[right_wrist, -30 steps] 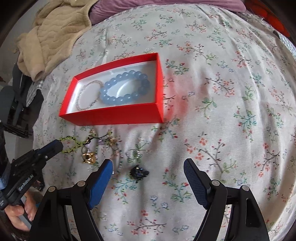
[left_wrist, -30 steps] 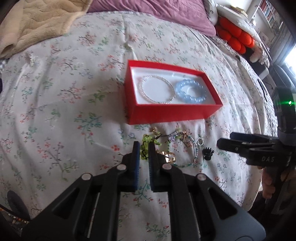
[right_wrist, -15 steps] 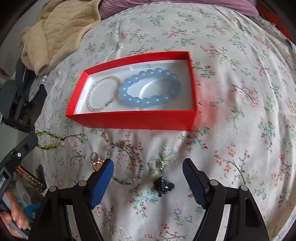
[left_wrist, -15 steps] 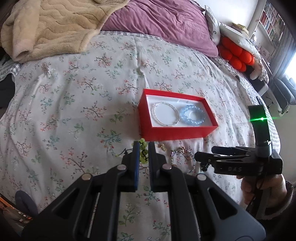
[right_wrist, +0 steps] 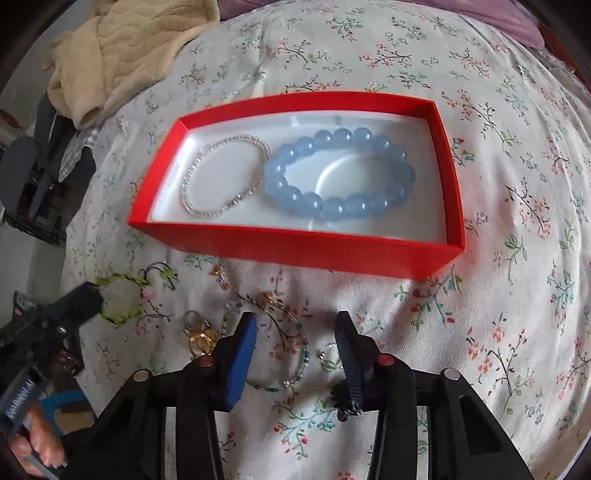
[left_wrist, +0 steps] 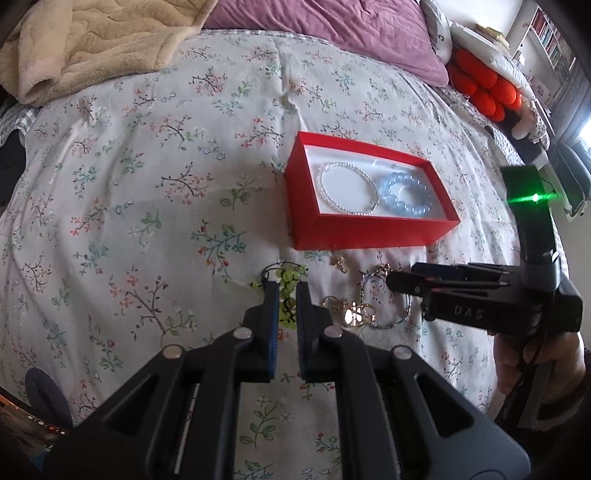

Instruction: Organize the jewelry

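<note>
Over on the left, the left gripper (left_wrist: 287, 295) sits nearly closed above the green beaded bracelet (right_wrist: 120, 301), and from the left wrist view the beads show in the narrow slit between its pads, though whether they are actually pinched I cannot tell. That bracelet has drifted a touch further from the box since a second ago, lying loose on the cover. Moving right, here is the real change: the right gripper (right_wrist: 295, 354) has slid in over the tangle and its jaws, wide a moment back, are closing now around the thin multicolour bead bracelet (right_wrist: 295, 354), a strand of it between the pads but not yet pressed. A gold ring cluster (right_wrist: 201, 339) lies just left of them, a small black clip (right_wrist: 341, 400) just right. So the next pick looks under way, bound, I would judge, for the red box (right_wrist: 314, 247) beyond, which already holds the silver bracelet (right_wrist: 225, 175) and the blue bead bracelet (right_wrist: 338, 173) side by side. All on a soft floral bedspread (right_wrist: 498, 314), with a beige blanket (left_wrist: 103, 40) at the far left, a purple pillow (left_wrist: 332, 26) and bookshelves far right.
</note>
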{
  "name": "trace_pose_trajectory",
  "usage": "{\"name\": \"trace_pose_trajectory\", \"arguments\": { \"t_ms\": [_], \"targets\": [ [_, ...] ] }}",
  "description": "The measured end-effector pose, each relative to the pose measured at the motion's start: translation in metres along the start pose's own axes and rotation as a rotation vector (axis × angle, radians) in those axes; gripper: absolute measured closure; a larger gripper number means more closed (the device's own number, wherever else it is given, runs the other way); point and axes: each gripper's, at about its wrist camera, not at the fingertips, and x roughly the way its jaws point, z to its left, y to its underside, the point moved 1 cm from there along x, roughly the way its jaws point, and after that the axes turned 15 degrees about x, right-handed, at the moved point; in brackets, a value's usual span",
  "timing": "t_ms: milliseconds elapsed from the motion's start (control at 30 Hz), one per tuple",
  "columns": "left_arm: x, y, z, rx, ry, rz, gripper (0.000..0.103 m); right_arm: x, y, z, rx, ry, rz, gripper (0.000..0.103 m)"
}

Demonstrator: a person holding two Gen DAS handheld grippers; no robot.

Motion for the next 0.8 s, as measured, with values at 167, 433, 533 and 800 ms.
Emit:
{"name": "trace_pose_trajectory", "arguments": {
  "t_ms": [167,433,533,800],
  "targets": [
    [0.004,0.001,-0.002,0.002,0.0,0.012,0.093,0.001,-0.004,0.008,-0.005,-0.023,-0.001,0.063],
    [0.008,0.002,0.0,0.001,-0.003,0.025,0.093,0.008,-0.007,0.015,-0.011,-0.027,-0.005,0.083],
    [0.01,0.002,0.0,0.002,-0.003,0.029,0.093,0.009,-0.007,0.016,-0.013,-0.026,-0.008,0.09],
    [0.012,0.001,-0.001,0.008,-0.004,0.033,0.093,0.001,-0.005,0.017,-0.032,-0.038,-0.015,0.097]
  ]
}}
